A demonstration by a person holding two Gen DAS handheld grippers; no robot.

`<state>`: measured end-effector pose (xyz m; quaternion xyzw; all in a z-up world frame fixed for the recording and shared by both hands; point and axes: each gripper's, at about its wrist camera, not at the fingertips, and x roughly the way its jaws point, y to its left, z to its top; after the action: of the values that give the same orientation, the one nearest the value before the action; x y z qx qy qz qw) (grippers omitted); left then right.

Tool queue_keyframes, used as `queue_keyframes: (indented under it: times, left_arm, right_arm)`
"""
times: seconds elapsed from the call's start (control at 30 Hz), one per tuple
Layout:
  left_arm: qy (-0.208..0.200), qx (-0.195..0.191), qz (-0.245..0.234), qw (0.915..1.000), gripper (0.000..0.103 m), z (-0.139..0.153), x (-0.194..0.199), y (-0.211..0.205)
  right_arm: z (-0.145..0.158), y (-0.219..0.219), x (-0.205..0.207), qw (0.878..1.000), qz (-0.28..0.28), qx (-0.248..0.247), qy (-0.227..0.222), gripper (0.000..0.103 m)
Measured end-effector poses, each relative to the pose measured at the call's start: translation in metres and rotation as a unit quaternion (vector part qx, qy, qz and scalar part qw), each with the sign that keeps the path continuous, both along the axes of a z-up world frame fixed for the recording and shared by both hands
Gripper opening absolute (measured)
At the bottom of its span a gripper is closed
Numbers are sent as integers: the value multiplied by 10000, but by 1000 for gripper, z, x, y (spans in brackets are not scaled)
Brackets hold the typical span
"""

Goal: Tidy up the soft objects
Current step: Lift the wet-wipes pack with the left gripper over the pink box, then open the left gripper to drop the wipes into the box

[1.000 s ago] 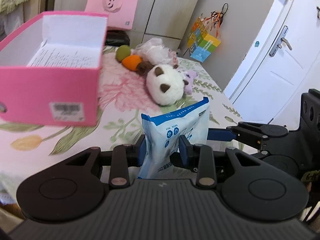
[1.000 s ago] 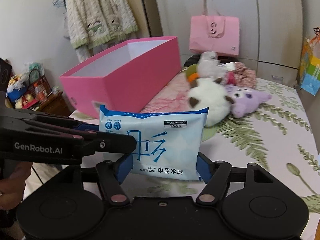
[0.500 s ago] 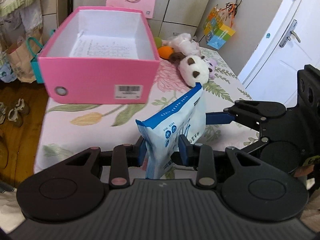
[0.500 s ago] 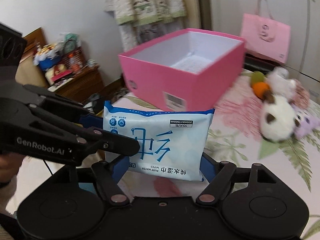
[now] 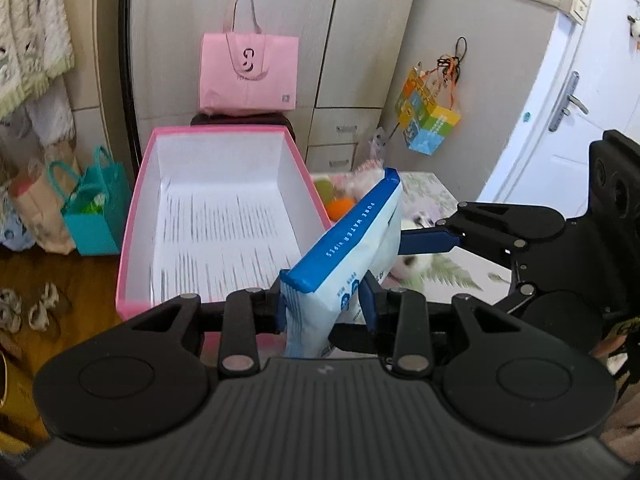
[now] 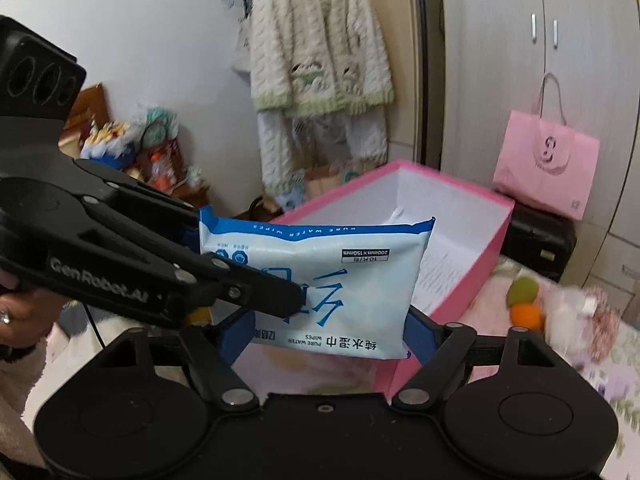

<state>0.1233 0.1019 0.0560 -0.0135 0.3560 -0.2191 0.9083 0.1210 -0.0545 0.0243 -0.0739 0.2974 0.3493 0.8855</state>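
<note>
The wet wipes pack (image 5: 344,264) has risen above the pink box (image 5: 132,240); the left claw (image 5: 324,304) is pinching it, the right claw (image 6: 328,336) is opening around it, so dropping it in comes next.

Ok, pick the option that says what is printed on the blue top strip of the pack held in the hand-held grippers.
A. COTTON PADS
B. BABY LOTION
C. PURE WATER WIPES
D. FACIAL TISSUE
C: the blue strip along the top of the wipes pack reads PURE WATER WIPES in white letters in the left wrist view, and the same words show upside down along it in the right wrist view.
</note>
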Motion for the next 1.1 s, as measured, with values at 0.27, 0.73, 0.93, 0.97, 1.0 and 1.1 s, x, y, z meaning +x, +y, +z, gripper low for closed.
queue_keyframes:
  times: [0.27,0.73,0.93,0.97,1.0,1.1]
  left_arm:
    - [84,-319,233,9992,34,1,87,12]
    - [1063,-932,539,9885,36,-67,221,30]
    - [1084,-852,658,9883,47,-74,233,28]
    - [1021,-766,727,9892,55,-75,232,27]
    - [897,-653,838,9903,64,-74,231,26]
    - [484,-217,1037,9932,74,-70,223,19]
  right_arm:
    - [0,-1,92,9992,-82,367,141,84]
    - [-45,0,202,9947,-743,115,703,56]
    - [-48,9,211,9944,-828,-270,595,56]
    - [-48,10,211,9946,-815,-354,532,56]
    - [-49,11,210,9947,-797,-426,484,56]
    - [-49,13,206,9950,-770,-532,359,55]
